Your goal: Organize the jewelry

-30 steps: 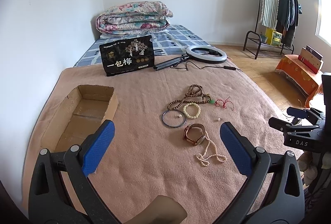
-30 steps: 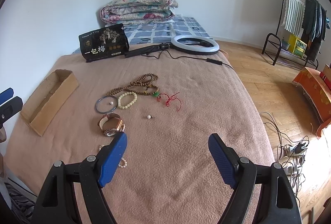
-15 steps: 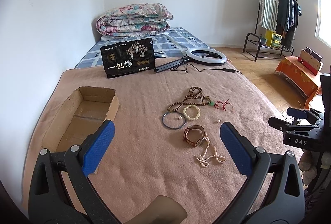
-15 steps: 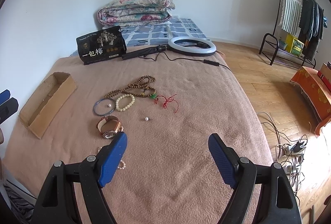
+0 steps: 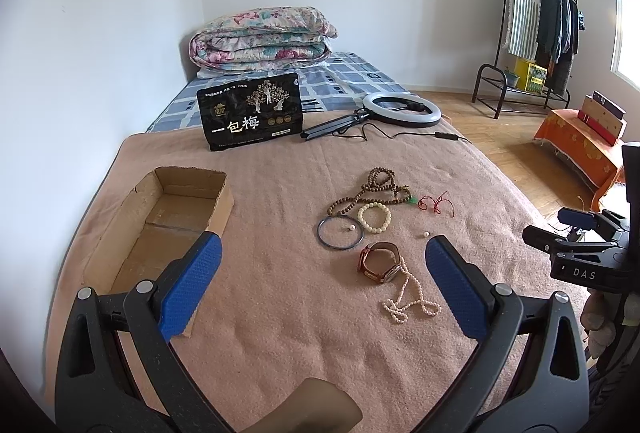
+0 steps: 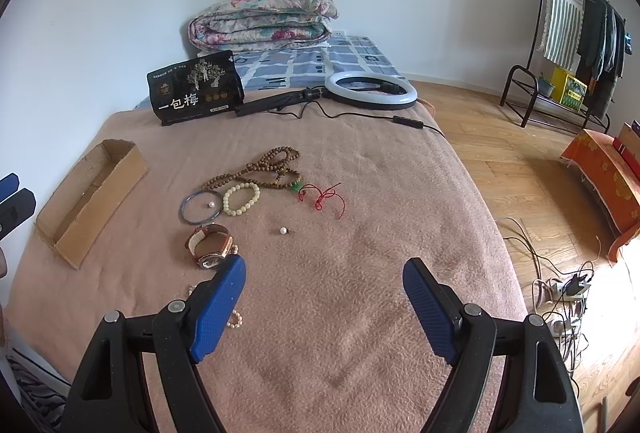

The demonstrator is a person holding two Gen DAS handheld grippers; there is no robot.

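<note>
From your left gripper (image 5: 320, 281), jaws wide open and empty, the watch (image 5: 379, 263) lies just ahead between them with the cardboard box (image 5: 160, 229) off left, while your right gripper (image 6: 324, 305), also open, sees the watch (image 6: 211, 248) ahead-left, so left's nearer.

A matt, napped blanket (image 5: 280, 313) was seen, and a corrugated cardboard box (image 5: 160, 217) with rough-cut edges. Wooden beads (image 6: 260, 165), a leather-strapped watch (image 6: 210, 245) and glossy pearls (image 5: 408, 297) were noted; textured blue pads (image 6: 218, 313) were shown.
</note>
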